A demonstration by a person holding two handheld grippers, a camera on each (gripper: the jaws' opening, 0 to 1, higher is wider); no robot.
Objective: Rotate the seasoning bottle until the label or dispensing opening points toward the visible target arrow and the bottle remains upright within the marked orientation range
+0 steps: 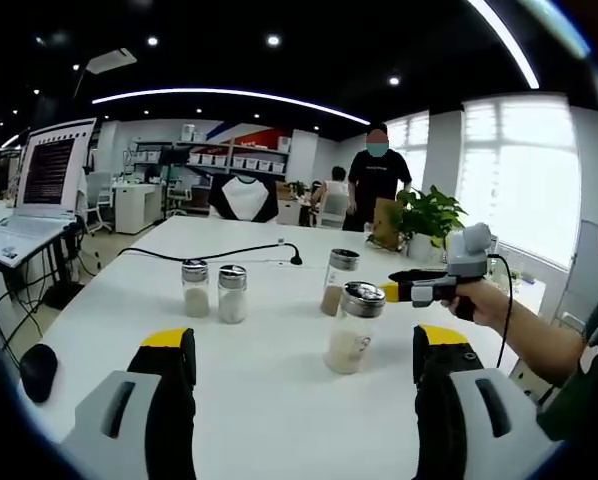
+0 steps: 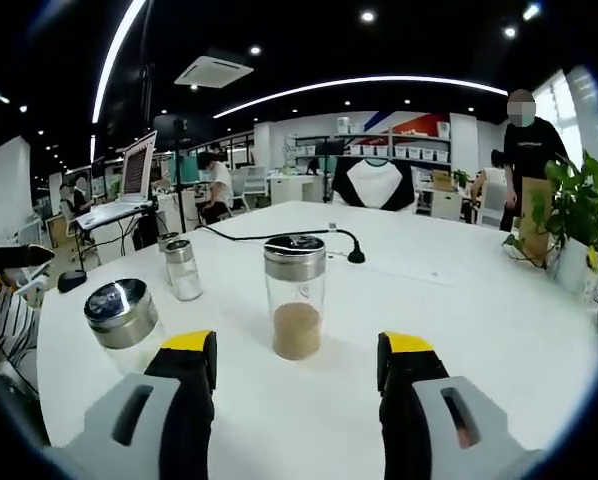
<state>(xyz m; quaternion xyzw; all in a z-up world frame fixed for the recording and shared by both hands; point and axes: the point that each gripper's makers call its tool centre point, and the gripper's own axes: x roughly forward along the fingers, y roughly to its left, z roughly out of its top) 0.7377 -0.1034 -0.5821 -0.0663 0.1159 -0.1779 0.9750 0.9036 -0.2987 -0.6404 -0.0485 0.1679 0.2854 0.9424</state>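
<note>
Several glass seasoning bottles with metal lids stand upright on the white table (image 1: 279,400). In the left gripper view the nearest bottle (image 1: 354,328) holds pale powder and stands between and beyond my open left gripper (image 1: 304,345). A bottle of brown seasoning (image 1: 338,281) stands behind it, and two more bottles (image 1: 213,291) stand to the left. My right gripper (image 1: 419,291), held in a hand, reaches in from the right beside the brown bottle. In the right gripper view the brown bottle (image 2: 295,297) stands just ahead of my open right gripper (image 2: 297,350), apart from both jaws. The pale bottle (image 2: 124,318) is at its left.
A black cable (image 1: 229,252) runs across the far table. A black mouse (image 1: 37,370) lies near the left edge, and an open laptop (image 1: 44,190) sits on a stand beyond it. A potted plant (image 1: 427,215) stands at the far right, and a person (image 1: 377,178) stands behind the table.
</note>
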